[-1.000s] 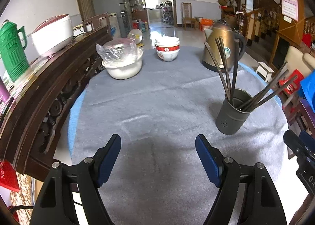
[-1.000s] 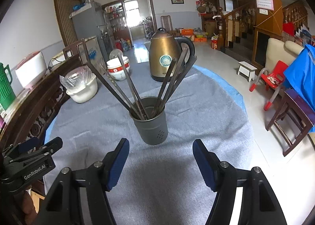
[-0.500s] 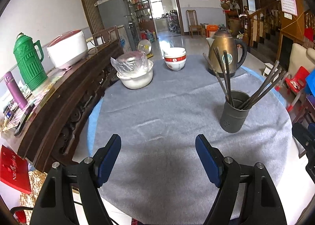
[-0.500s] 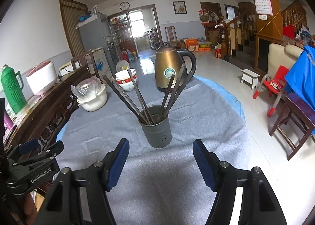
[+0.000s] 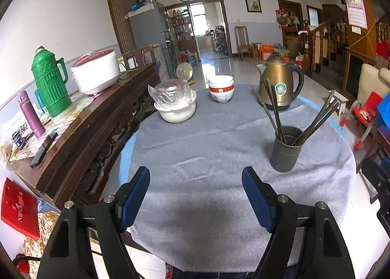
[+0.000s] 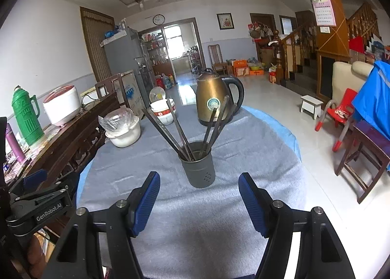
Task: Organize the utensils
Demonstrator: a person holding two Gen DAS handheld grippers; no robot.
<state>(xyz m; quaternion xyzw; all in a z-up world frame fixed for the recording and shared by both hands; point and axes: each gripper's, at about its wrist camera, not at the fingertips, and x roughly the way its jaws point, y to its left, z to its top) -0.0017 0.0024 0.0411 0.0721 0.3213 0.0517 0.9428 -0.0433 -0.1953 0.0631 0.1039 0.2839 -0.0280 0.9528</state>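
A dark grey utensil cup (image 5: 285, 152) stands upright on the grey cloth-covered round table (image 5: 207, 147), right of centre. Several dark chopsticks (image 5: 275, 108) stand in it, fanned out left and right. In the right wrist view the cup (image 6: 198, 168) is just ahead of centre, chopsticks (image 6: 179, 131) spread above it. My left gripper (image 5: 196, 181) is open and empty over the table's near edge. My right gripper (image 6: 198, 186) is open and empty, a short way before the cup. The left gripper shows at the right wrist view's lower left (image 6: 41, 203).
A bronze kettle (image 5: 279, 86), stacked red-and-white bowls (image 5: 221, 90) and a white bowl holding a plastic bag (image 5: 176, 104) stand at the table's far side. A dark wooden sideboard (image 5: 80, 130) with a green thermos (image 5: 50, 88) and rice cooker (image 5: 95, 74) runs along the left. Chairs stand right.
Both grippers have pulled back and up from the table, so the cup and table look smaller and farther. Both stay open; nothing on the table has moved.
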